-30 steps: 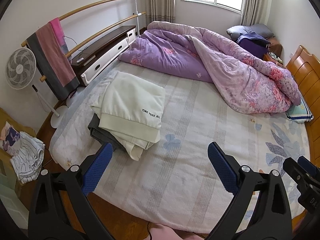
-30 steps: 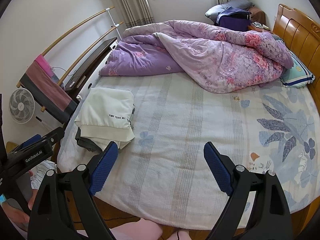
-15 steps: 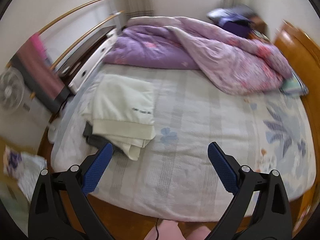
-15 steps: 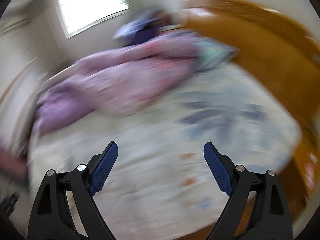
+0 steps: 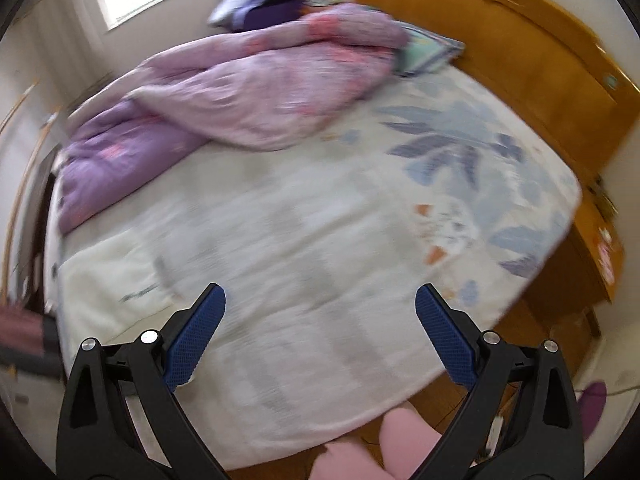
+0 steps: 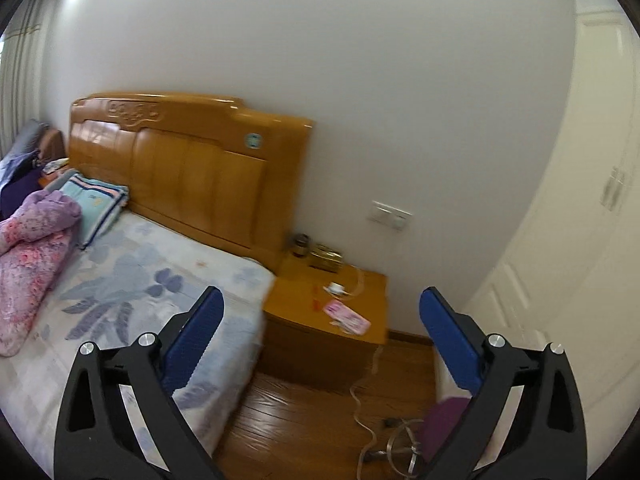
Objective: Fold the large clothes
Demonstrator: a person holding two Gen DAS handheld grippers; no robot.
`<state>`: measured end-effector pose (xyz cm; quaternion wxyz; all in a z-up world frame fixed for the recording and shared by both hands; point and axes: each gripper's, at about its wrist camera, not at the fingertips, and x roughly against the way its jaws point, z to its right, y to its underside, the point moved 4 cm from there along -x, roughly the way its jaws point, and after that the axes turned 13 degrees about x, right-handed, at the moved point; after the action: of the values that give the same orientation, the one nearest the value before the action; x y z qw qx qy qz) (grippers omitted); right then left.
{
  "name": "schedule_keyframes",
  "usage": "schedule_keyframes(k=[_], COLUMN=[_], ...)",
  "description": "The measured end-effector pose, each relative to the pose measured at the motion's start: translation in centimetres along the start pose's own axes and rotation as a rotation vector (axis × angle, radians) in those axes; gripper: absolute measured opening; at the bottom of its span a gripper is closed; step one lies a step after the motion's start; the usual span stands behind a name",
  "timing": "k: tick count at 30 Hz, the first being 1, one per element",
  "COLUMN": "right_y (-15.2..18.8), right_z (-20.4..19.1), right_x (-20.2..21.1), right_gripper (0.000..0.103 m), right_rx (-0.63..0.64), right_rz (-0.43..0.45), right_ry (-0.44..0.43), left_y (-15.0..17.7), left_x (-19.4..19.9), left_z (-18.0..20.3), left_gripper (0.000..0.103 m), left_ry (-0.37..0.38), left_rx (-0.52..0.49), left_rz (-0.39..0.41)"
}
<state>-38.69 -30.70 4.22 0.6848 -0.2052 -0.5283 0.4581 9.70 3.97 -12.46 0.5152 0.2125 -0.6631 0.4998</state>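
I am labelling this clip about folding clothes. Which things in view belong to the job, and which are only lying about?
Belongs to the job:
- cream garment, lower left of the bed
- mattress as work surface
- left gripper and right gripper, both empty, the right one opening

Only lying about:
- purple quilt
- pillow
- nightstand
- headboard

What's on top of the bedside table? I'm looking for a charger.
On the bedside table: a pink flat item, a white plug-like piece with cable, a jar, a gold box. Inside the table is hidden.

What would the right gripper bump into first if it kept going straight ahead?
Probably the wooden nightstand beside the bed; it sits between the right gripper's empty, opening jaws. Depth is hard to judge.
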Motion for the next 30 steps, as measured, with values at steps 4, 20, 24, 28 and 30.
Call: schedule_keyframes(k=[4, 20, 24, 28, 30], right_y=[4.0, 4.2, 0.7, -1.1, -1.7], right_z=[1.1, -29.8, -36.5, -42.0, -44.6], right_x=[-1.6, -23.7, -21.7, -18.6, -16.6], right_gripper=[0.095, 0.095, 0.095, 0.095, 0.095], right_rx=[-0.041, 0.234, 0.4, 0.517, 0.568], right_rz=[-0.094, -0.469, -0.385, -0.32, -0.281], right_ry=[-0.094, -0.801, -0.959, -1.064, -1.121], left_y=[-0.8, -9.8, -12.4, -12.7, -11.8], left_x=[-2.4, -10.3, -6.8, -3.0, -0.9], left_z=[6.7, 24.7, 20.1, 13.9, 9.9], left_gripper=[0.096, 0.096, 0.096, 0.096, 0.096], left_ry=[0.038, -0.042, -0.088, -0.168, -0.231], left_rx=[-0.111, -0.042, 0.111, 0.26, 0.342], left_rz=[-0.015, -0.03, 0.056, 0.127, 0.163])
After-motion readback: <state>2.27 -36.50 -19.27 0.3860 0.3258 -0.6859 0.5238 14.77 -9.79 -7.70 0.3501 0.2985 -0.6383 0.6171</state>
